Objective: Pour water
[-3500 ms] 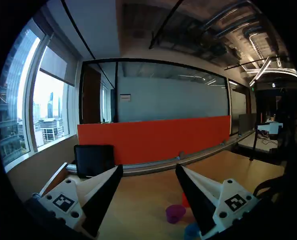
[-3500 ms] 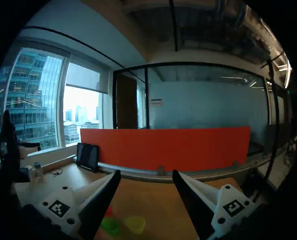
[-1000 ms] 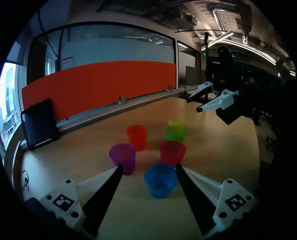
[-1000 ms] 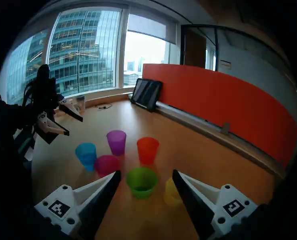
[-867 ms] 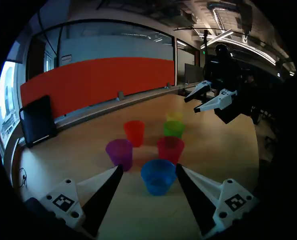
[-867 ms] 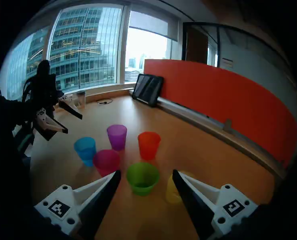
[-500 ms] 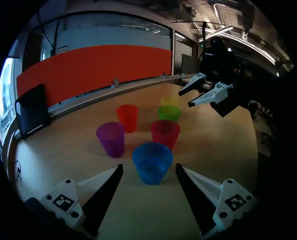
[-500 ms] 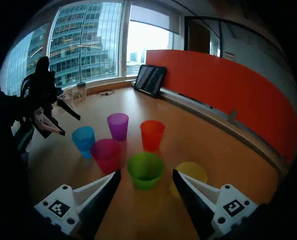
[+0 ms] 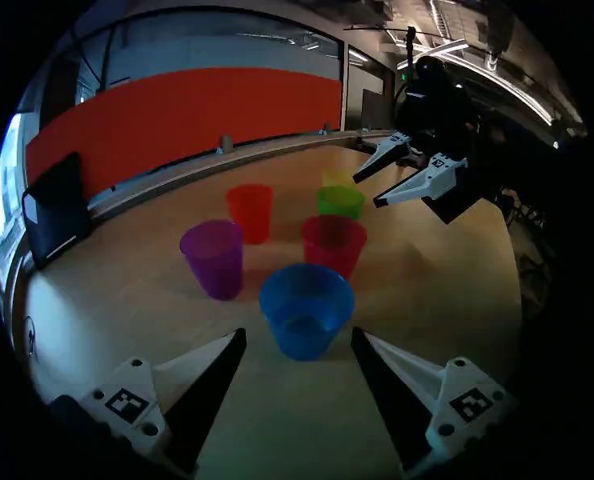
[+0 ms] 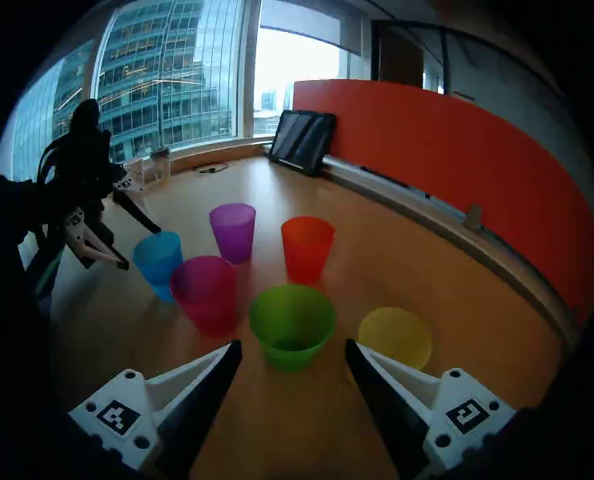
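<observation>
The left gripper [image 9: 295, 331] hangs spread and empty, its jaws framing the blue cup [image 9: 307, 308] at lower centre, seemingly lined up to grasp it; the right gripper [image 10: 291, 342], likewise released, faces the green cup [image 10: 291, 324] at lower centre. Both cups stand upright in one tight cluster, probably to keep pours short

Wooden table [image 9: 121, 296] carries six coloured cups [image 9: 306, 312] and a tablet [image 10: 300, 142]

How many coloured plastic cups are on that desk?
6. In the right gripper view: green plastic cup and yellow plastic cup nearest, pink plastic cup and orange plastic cup behind, blue plastic cup and purple plastic cup farthest. None looks hidden.
</observation>
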